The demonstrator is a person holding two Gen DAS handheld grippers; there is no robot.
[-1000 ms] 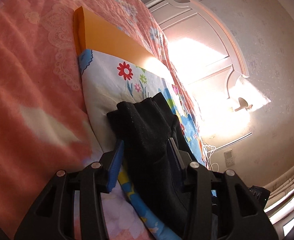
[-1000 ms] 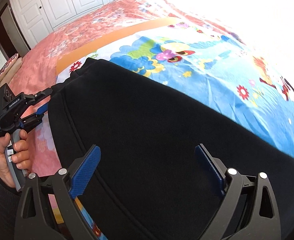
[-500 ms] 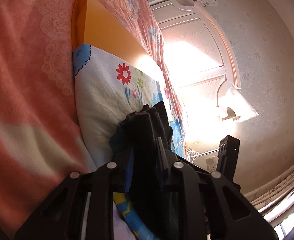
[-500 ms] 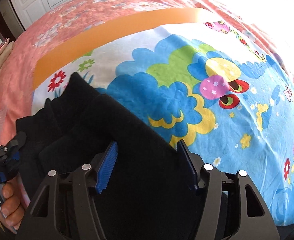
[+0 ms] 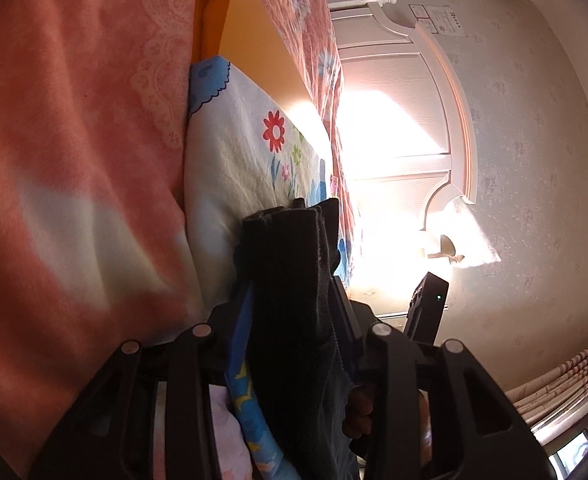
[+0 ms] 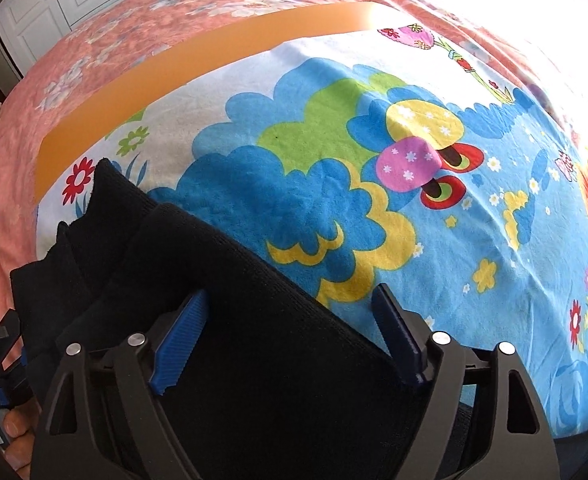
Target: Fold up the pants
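Left wrist view: our left gripper [image 5: 290,312] clamps a bunched edge of the black pants [image 5: 290,264] over the quilt [image 5: 230,160].

Right wrist view: our right gripper [image 6: 290,320] is opening, wide jaws straddling pants lying on the quilt.

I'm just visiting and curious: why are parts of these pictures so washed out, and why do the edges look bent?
Left wrist view: sunlight glares white across the white panelled headboard, and the near pink bedspread is blurred. Right wrist view: the upper right corner burns out over the cartoon-print blanket, while the black pants lose detail in shadow. Both: the fisheye lens bends straight lines near the dark rim.
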